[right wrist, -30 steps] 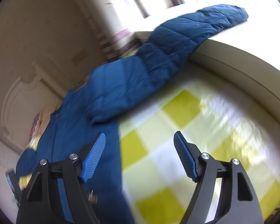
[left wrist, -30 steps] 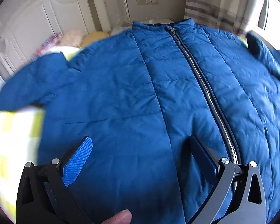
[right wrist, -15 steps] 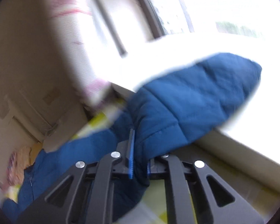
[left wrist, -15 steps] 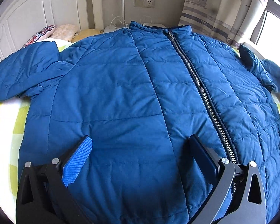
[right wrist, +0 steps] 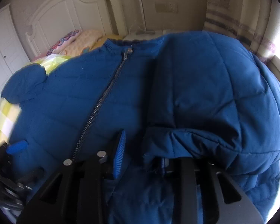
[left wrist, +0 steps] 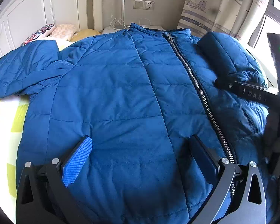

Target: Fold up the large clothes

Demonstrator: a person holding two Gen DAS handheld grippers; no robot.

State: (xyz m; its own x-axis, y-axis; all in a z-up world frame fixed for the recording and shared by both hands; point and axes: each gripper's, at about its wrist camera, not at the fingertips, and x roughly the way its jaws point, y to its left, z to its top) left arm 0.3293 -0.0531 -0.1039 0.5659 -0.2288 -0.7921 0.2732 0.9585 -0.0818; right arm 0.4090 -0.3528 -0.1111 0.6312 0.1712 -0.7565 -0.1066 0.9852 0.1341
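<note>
Blue quilted jacket (left wrist: pixel 110 100): spread front-up on the bed (left wrist: pixel 7 123), zipper (left wrist: pixel 197 85) closed, filling most of both frames. One sleeve (right wrist: pixel 211 97) folded over the jacket's front, right half of the right wrist view; other sleeve (left wrist: pixel 22 69) lying outstretched at left. Left tool (left wrist: pixel 140 160): fingers wide apart over the hem, gripping nothing. Right tool (right wrist: pixel 141 156): jaws opening, sleeve cuff between them, pads no longer pressing. Pillows (left wrist: pixel 52 31) against the white headboard (left wrist: pixel 37 13), upper left.

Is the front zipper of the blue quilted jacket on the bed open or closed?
Closed. The metal zipper runs joined up the blue quilted jacket, with its slider at the collar; its lowest end is hidden.
</note>
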